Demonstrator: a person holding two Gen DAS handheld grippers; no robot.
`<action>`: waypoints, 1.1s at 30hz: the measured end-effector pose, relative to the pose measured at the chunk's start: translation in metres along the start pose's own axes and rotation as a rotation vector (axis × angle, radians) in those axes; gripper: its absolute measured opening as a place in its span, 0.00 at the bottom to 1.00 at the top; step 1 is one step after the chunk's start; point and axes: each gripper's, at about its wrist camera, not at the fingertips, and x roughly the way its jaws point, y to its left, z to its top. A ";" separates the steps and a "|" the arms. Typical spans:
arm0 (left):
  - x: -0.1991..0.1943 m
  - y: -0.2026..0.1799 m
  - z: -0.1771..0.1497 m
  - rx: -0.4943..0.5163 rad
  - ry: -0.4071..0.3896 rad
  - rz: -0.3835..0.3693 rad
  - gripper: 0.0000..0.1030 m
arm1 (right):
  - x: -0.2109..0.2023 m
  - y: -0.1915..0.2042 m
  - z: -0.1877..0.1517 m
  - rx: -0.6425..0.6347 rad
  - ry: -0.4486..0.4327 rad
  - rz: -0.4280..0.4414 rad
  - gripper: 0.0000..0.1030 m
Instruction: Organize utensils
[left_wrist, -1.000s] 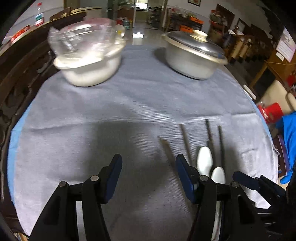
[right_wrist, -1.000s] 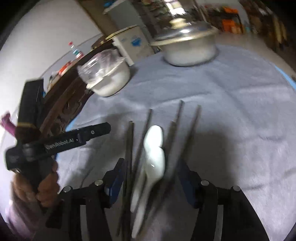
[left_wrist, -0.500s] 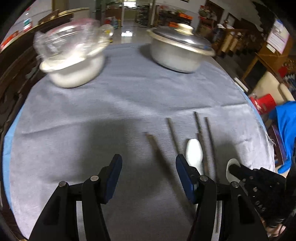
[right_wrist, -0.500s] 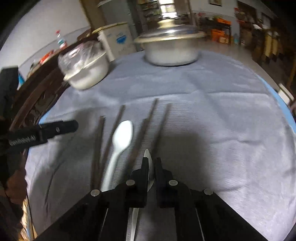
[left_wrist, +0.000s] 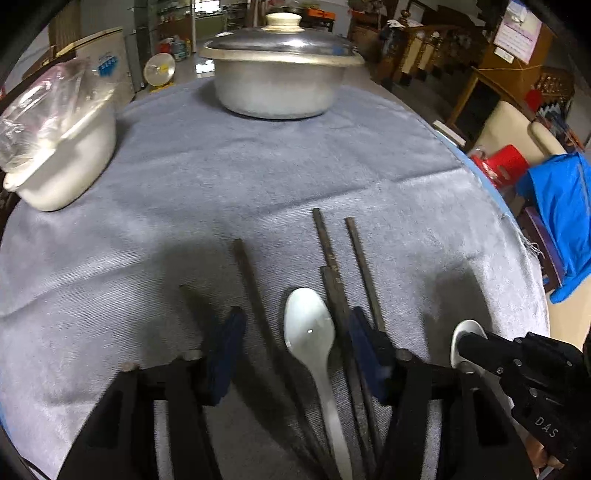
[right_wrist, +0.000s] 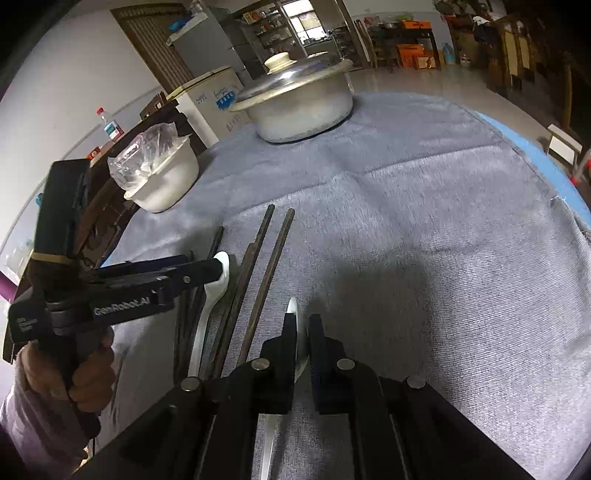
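The table (left_wrist: 155, 206), covered with a grey cloth, is being left largely bare toward its right edge, giving room for moving. Near its front edge, the chopsticks (left_wrist: 364, 273) are lying stiff, light and thin. A white spoon (left_wrist: 310, 332), likely smooth and breakable, is being straddled by the half-open, just-narrowing left gripper (left_wrist: 295, 354). Another spoon (right_wrist: 301, 332) is being pinched by the right gripper (right_wrist: 302, 349).

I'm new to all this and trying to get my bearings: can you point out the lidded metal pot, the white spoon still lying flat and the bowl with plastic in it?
Lidded metal pot (left_wrist: 280, 92), left wrist view, its side wall.
White spoon (left_wrist: 308, 326), left wrist view, its scoop.
Bowl with plastic (right_wrist: 166, 181), right wrist view, its outer wall.
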 end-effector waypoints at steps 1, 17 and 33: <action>0.003 -0.001 0.001 0.005 0.010 -0.001 0.41 | 0.000 -0.001 0.000 0.002 0.000 0.001 0.07; -0.019 -0.005 -0.015 0.022 -0.065 -0.023 0.04 | -0.016 0.009 0.000 0.014 -0.042 0.038 0.07; -0.187 -0.022 -0.084 -0.114 -0.484 -0.011 0.04 | -0.125 0.059 -0.037 0.018 -0.357 0.216 0.07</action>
